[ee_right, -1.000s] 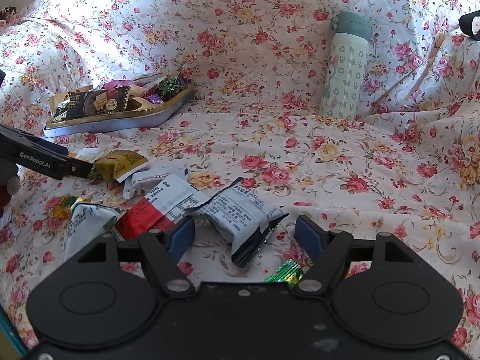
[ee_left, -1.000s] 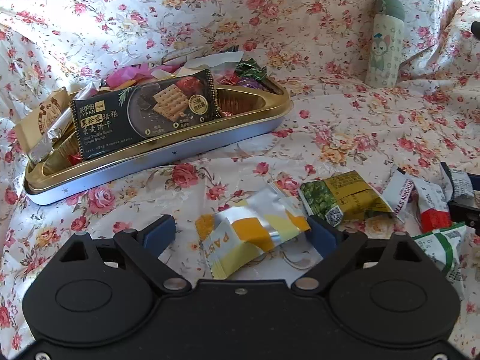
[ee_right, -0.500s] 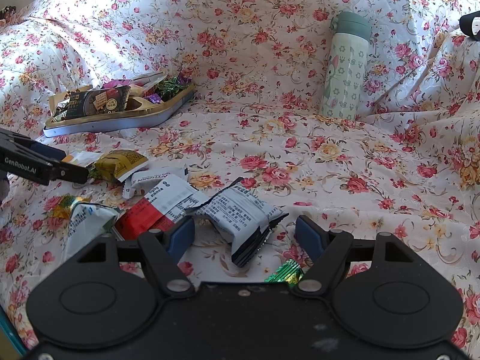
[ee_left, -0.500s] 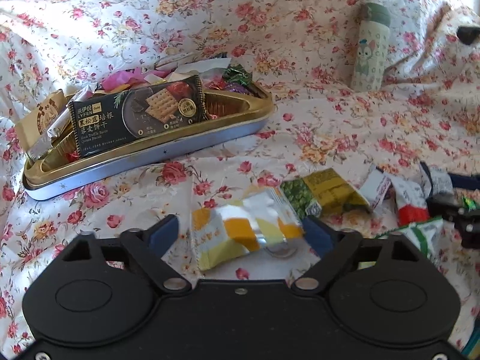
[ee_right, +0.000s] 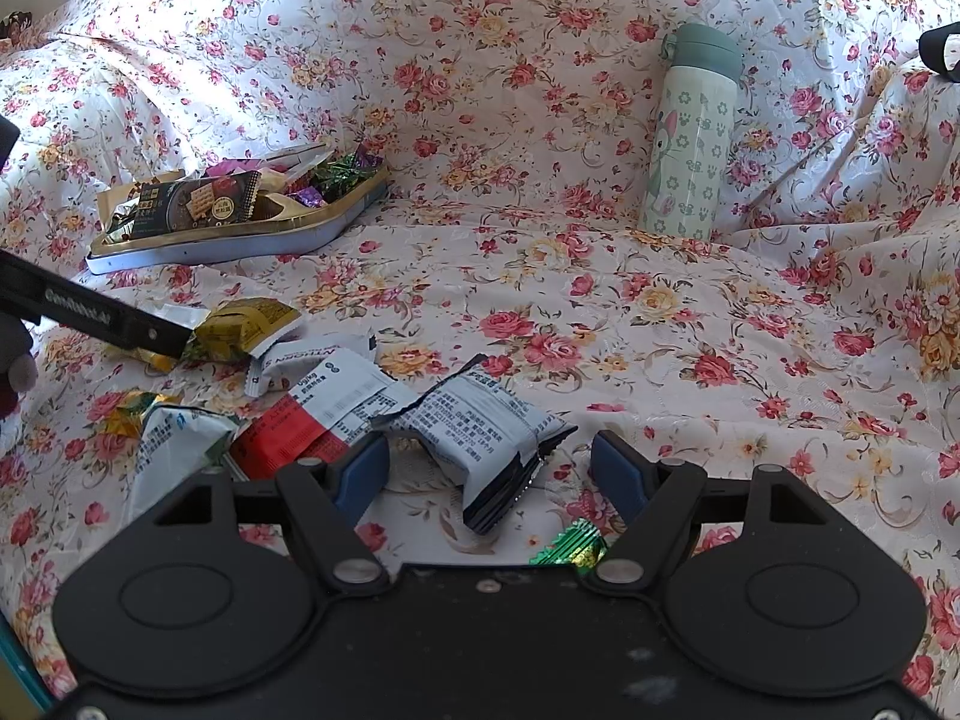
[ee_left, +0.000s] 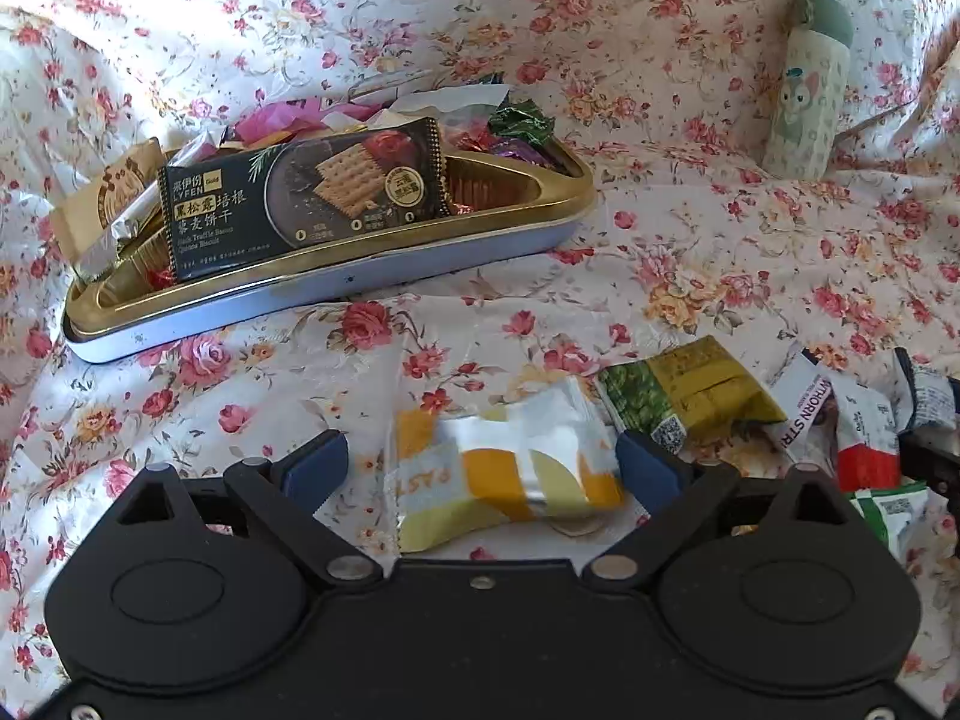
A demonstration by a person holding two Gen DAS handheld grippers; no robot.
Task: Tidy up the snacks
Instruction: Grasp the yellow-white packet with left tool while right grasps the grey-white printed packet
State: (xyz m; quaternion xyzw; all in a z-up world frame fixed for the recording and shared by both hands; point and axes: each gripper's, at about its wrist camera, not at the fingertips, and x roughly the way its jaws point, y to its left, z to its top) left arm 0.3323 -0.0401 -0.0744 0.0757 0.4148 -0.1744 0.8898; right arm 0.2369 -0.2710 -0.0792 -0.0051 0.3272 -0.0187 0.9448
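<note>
My left gripper (ee_left: 480,468) is open and straddles a yellow and silver pastry packet (ee_left: 504,468) lying on the floral cloth; its right pad is close to the packet's edge and the left pad stands apart. Beyond it sits a gold-rimmed tin tray (ee_left: 336,294) holding a black cracker packet (ee_left: 300,198) and wrapped candies. My right gripper (ee_right: 489,474) is open too, with a grey-white packet (ee_right: 480,426) lying loose between its fingers. The tin tray (ee_right: 240,249) is far off at the left in that view.
A green-yellow packet (ee_left: 684,396), a red and white packet (ee_right: 312,414), a green-white packet (ee_right: 174,438) and a small green candy (ee_right: 570,546) lie scattered on the cloth. A pale green bottle (ee_right: 690,138) stands upright at the back right. One of the left gripper's fingers (ee_right: 120,318) reaches in from the left.
The left gripper has rolled slightly, so the yellow packet sits more level between its fingers. The right gripper and its packet have not moved.
</note>
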